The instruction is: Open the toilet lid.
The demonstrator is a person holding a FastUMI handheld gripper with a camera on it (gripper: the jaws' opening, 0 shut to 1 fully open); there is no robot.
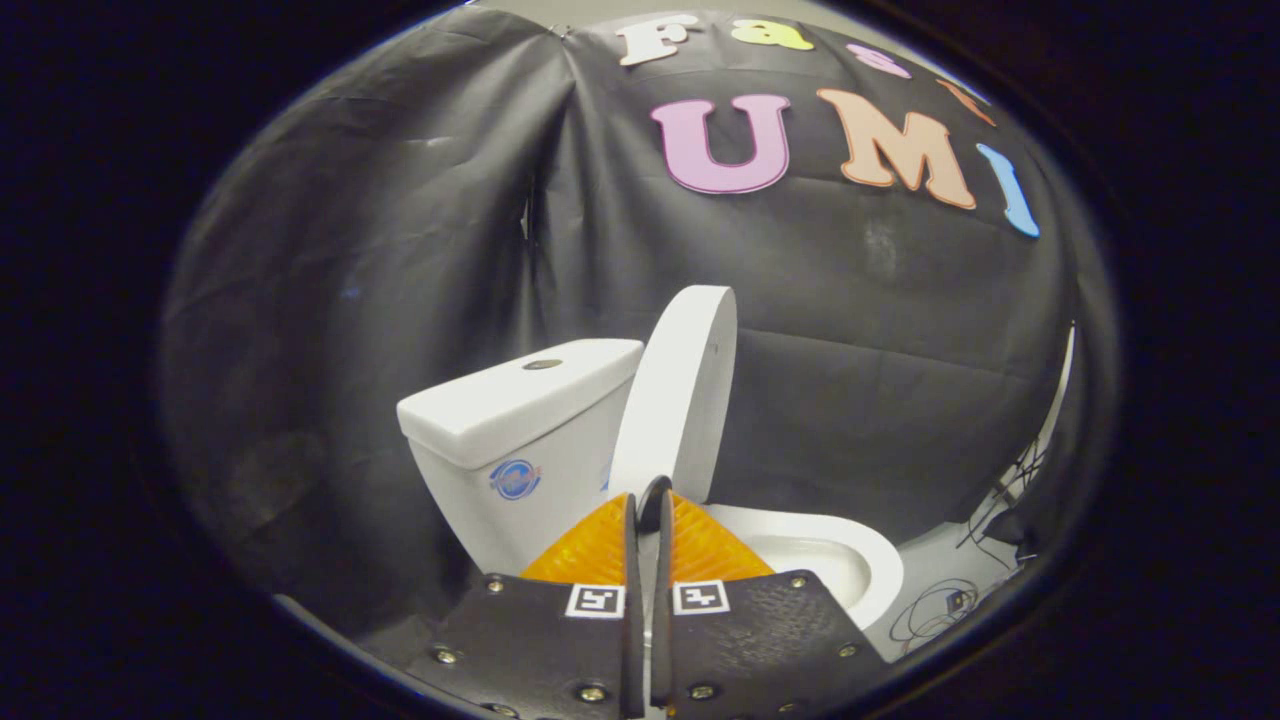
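Black cloth walls the booth behind a white toilet (800, 560). Its lid (675, 395) stands nearly upright just ahead of the gripper (648, 520), long axis vertical, leaning toward the tank (520, 420) on the left. The fingers are nearly closed, clenched on nothing visible. Cables (940, 605) lie far right.

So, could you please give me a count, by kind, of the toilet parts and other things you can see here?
Tank: 1
Flush button: 1
Lid, raised upright: 1
Bowl: 1
Gripper, fingers nearly together at the lid's lower edge: 1
Cable bundle on the floor: 1
Total: 6
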